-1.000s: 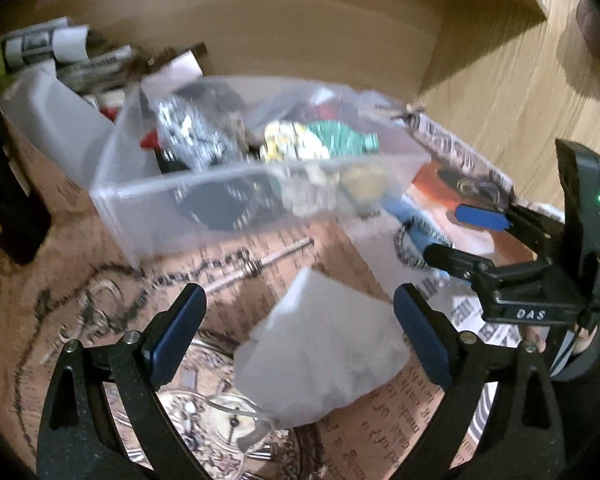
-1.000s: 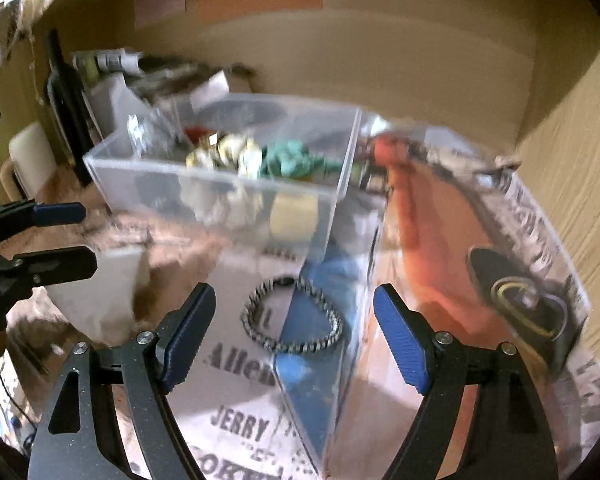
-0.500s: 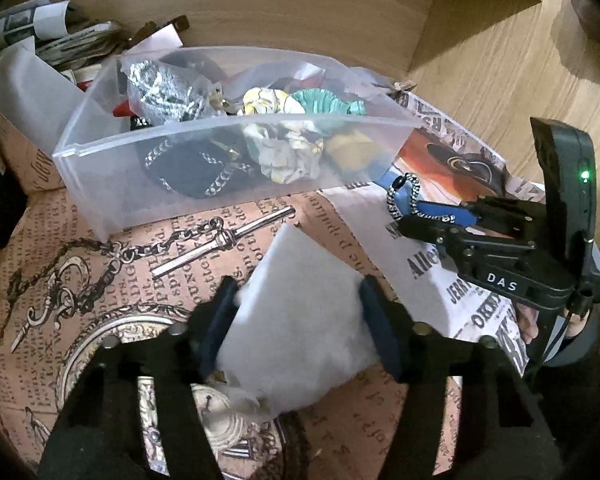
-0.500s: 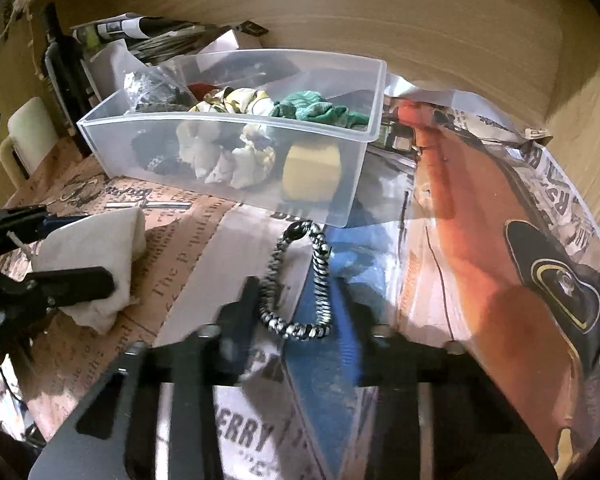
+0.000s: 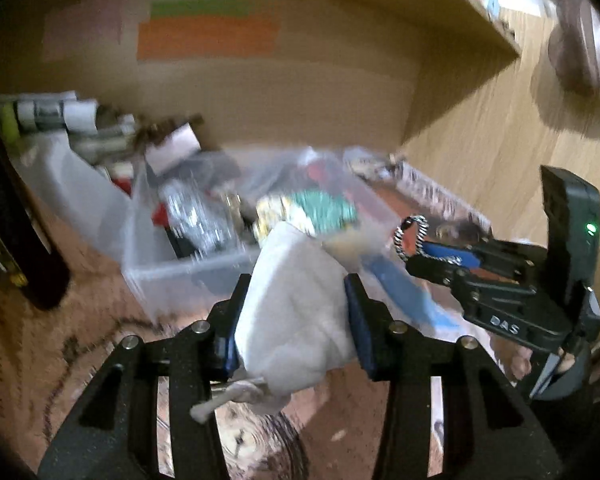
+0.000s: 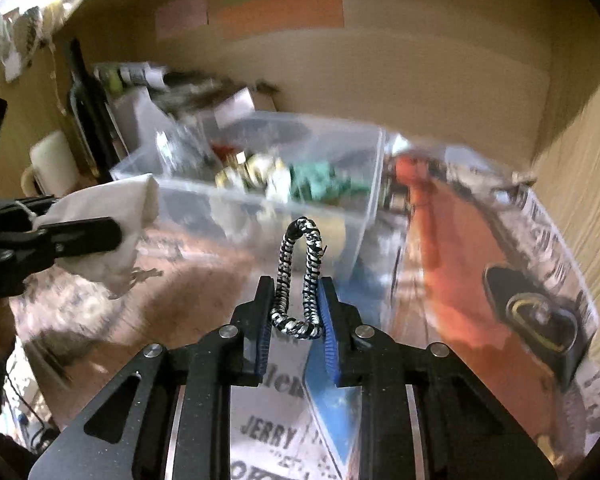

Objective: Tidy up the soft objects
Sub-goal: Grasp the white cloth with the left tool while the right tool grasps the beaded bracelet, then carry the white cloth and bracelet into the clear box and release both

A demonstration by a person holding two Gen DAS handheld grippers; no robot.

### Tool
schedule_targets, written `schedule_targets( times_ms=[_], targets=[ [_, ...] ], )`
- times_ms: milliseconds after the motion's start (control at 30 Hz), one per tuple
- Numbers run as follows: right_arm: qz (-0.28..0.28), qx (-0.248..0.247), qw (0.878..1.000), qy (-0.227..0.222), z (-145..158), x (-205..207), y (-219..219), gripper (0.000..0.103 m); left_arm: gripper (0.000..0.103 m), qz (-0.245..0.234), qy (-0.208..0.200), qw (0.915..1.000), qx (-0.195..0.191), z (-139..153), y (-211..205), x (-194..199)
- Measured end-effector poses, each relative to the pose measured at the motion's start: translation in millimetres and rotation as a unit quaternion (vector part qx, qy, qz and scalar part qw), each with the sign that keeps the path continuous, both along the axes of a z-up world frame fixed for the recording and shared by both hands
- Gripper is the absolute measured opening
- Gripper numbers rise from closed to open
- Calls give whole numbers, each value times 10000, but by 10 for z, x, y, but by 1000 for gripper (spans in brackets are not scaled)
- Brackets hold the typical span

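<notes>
My left gripper is shut on a white cloth pouch and holds it lifted above the table, in front of the clear plastic bin. The pouch also shows in the right wrist view. My right gripper is shut on a black-and-white braided hair band, held up squeezed into a narrow loop; it shows in the left wrist view too. The bin holds green, yellow-white and silvery soft items.
Printed paper covers the table. A dark bottle and a cream mug stand at the left. Rolled papers and clutter lie behind the bin. A wooden back wall and side wall close in the space.
Both grippers closed from open and lifted: the left took the white pouch off the table, the right took the braided band off the paper. Both views now tilt up toward the bin.
</notes>
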State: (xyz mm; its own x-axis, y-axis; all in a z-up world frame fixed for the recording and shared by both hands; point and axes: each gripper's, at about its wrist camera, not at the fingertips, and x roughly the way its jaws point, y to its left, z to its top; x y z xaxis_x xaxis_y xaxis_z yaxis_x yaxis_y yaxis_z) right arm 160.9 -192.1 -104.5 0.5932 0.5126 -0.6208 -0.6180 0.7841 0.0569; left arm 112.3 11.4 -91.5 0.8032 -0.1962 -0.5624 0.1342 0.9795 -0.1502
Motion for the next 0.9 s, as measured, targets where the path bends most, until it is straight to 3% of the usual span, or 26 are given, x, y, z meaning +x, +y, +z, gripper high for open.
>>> schedule_targets(
  times_ms=[267,467,600,900],
  targets=[
    [46,402,9974,-589,437,38,106,20,45,439,-531,9976,-41,381,158,199],
    [71,578,9954,-763,586,187,256,20,45,752,-754,9943,93,560,236,478],
    [9,602,9951,-790,610,329,348,23,45,821,-643,9945,72,524,236,709],
    [-63,344,9988,-337,351,773,615,23,45,875,-60,9961,107,216,245,1240]
  ],
)
